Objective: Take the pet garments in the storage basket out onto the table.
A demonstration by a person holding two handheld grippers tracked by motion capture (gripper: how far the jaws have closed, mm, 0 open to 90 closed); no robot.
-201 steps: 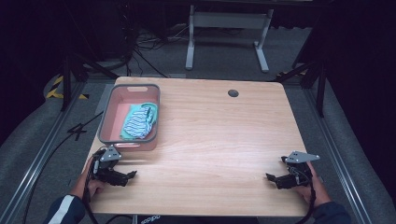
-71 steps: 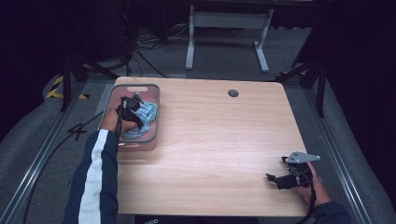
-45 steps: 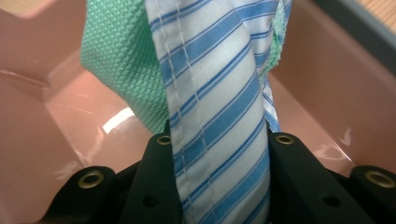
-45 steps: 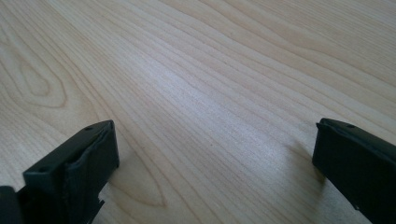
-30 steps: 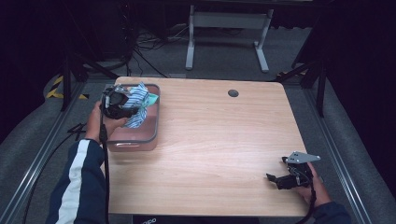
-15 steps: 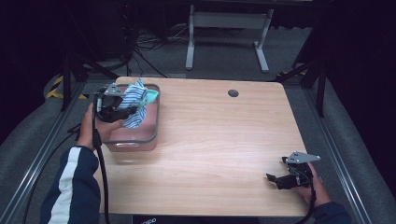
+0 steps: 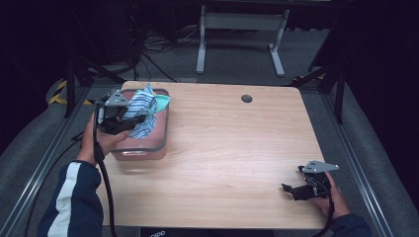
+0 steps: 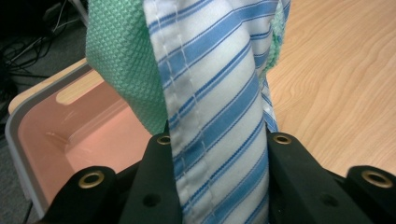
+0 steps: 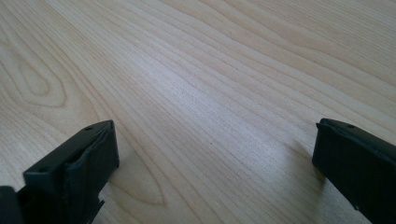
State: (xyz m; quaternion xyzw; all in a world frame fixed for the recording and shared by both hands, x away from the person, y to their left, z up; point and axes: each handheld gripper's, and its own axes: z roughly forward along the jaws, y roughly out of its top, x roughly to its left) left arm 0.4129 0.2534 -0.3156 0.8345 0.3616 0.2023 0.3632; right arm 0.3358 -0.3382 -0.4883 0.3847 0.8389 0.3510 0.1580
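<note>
My left gripper (image 7: pixel 129 120) is shut on a blue-and-white striped cloth (image 7: pixel 142 109) and holds it up over the pink tub (image 7: pixel 157 143) at the table's left. A green cloth (image 7: pixel 161 102) hangs with the striped one. In the left gripper view the striped cloth (image 8: pixel 217 126) is pinched between the two black jaws, the green cloth (image 8: pixel 123 56) beside it and the pink tub (image 8: pixel 51 140) below. My right gripper (image 7: pixel 296 190) rests on the table near the front right corner, jaws wide apart and nothing between them; the right gripper (image 9: pixel 215 163) faces bare wood.
A wooden table (image 7: pixel 232 148) with a dark round cable hole (image 7: pixel 246 98) near its far edge. Black rails run along both sides. A metal stand (image 7: pixel 239 22) is on the floor beyond the table. The left gripper's cable (image 7: pixel 104 187) trails off the front edge.
The left hand has lifted the cloths out of the tub and drawn them up and toward the tub's left side. The right gripper has stayed put.
</note>
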